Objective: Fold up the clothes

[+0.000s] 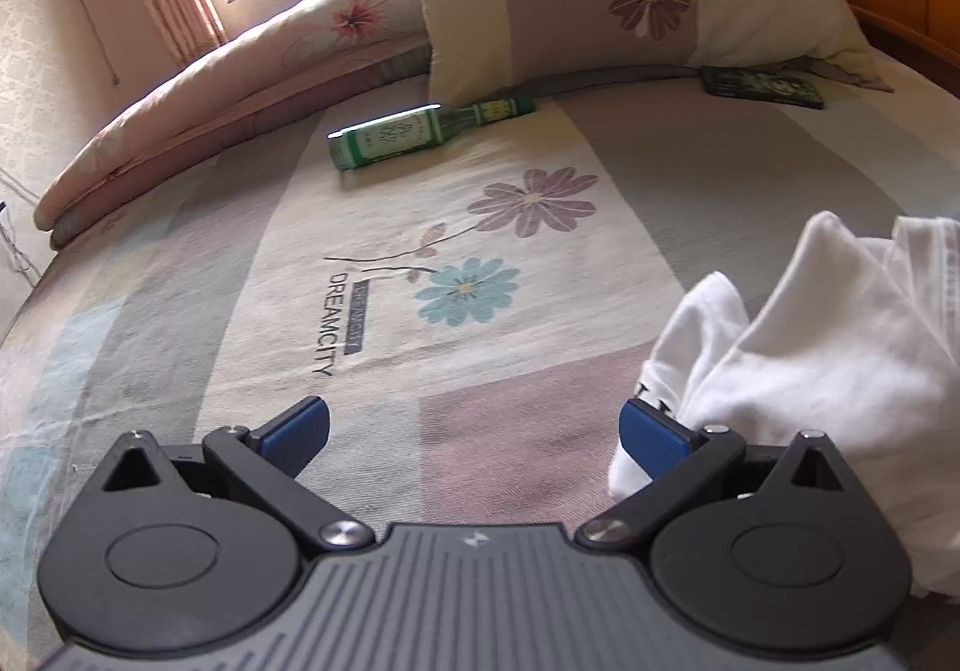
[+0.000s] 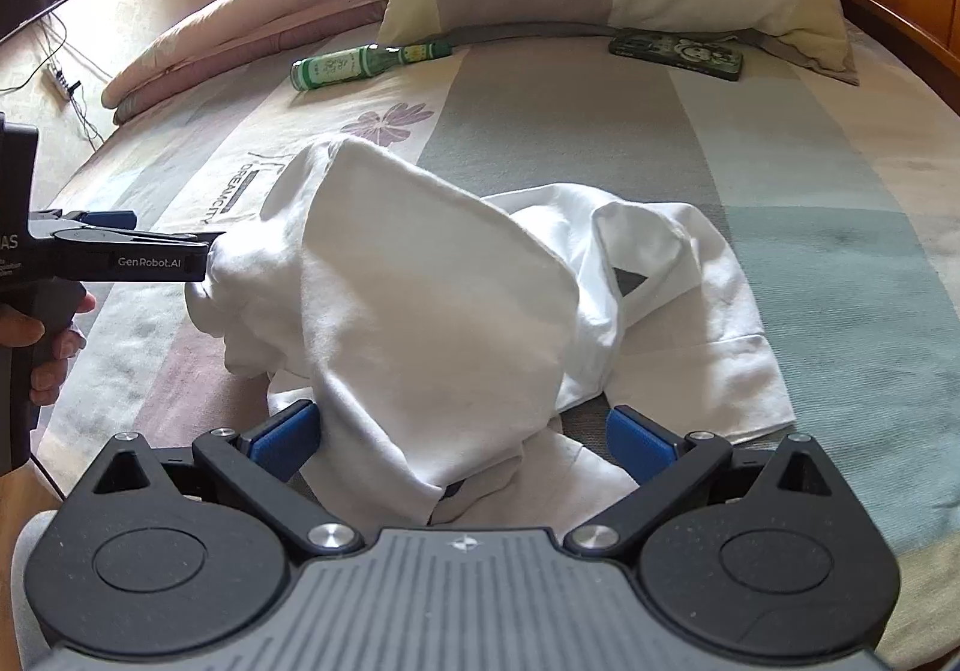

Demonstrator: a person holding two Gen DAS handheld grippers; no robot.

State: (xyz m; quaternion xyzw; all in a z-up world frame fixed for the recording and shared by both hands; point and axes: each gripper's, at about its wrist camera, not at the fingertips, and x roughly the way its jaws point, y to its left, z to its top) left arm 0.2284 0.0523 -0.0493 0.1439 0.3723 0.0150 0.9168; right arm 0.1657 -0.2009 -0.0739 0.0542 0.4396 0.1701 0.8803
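White garment [image 2: 432,311] lies crumpled mid-bed on the floral bedsheet [image 2: 810,179], one fold peaked up. Judged light, limp and non-slip; it will sag and drag, so it is best taken at a hem or corner, not the bunched middle. Right gripper [image 2: 462,440]: jaws apart, the raised fold between them, not clamped. Left gripper [image 1: 474,431], held level by a hand [image 2: 36,341], sits at the cloth's 9 o'clock edge with jaws apart and nothing between them. Green bottle [image 2: 366,62] lies at 12 o'clock, well apart.
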